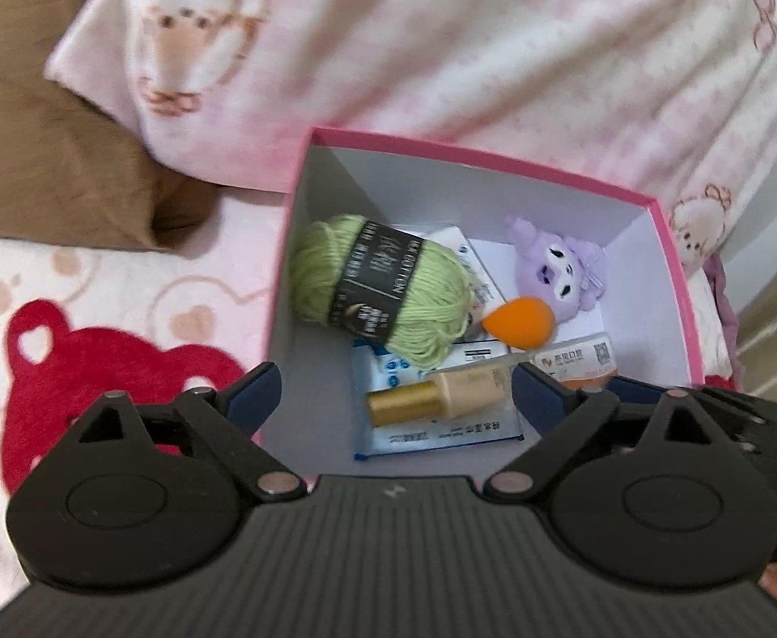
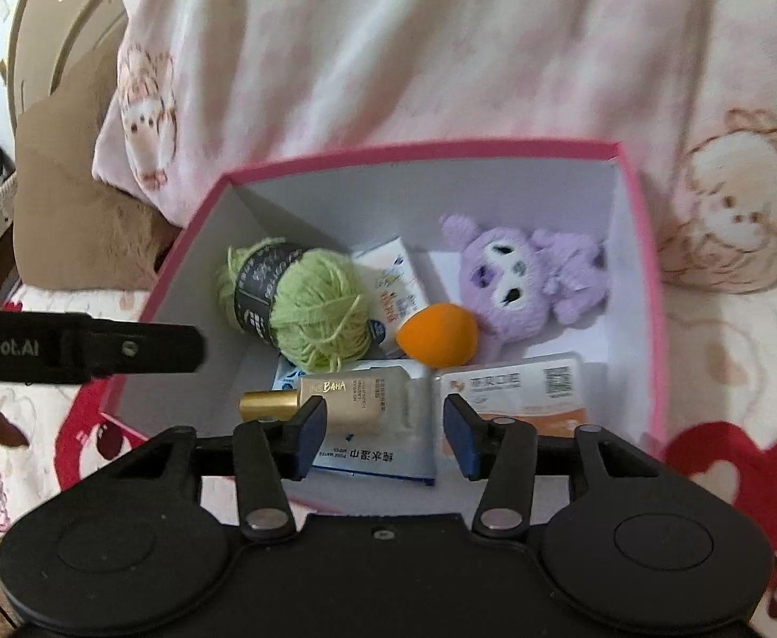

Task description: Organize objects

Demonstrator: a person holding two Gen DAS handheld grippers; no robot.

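Both the left tongs (image 1: 396,388) and the right tongs (image 2: 386,430) hang spread and empty over the near edge of the pink box (image 1: 678,287) on the bed. Inside lie green yarn (image 2: 303,308), a purple plush (image 2: 521,276), an orange sponge (image 2: 436,339) and a foundation bottle (image 2: 335,399). Packing looks nearly finished; the next move probably calls for fetching anything left outside.

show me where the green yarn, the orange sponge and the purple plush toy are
green yarn (image 2: 303,311), right wrist view, on the wound ball.
orange sponge (image 2: 438,338), right wrist view, on its rounded body.
purple plush toy (image 2: 505,271), right wrist view, on its face.
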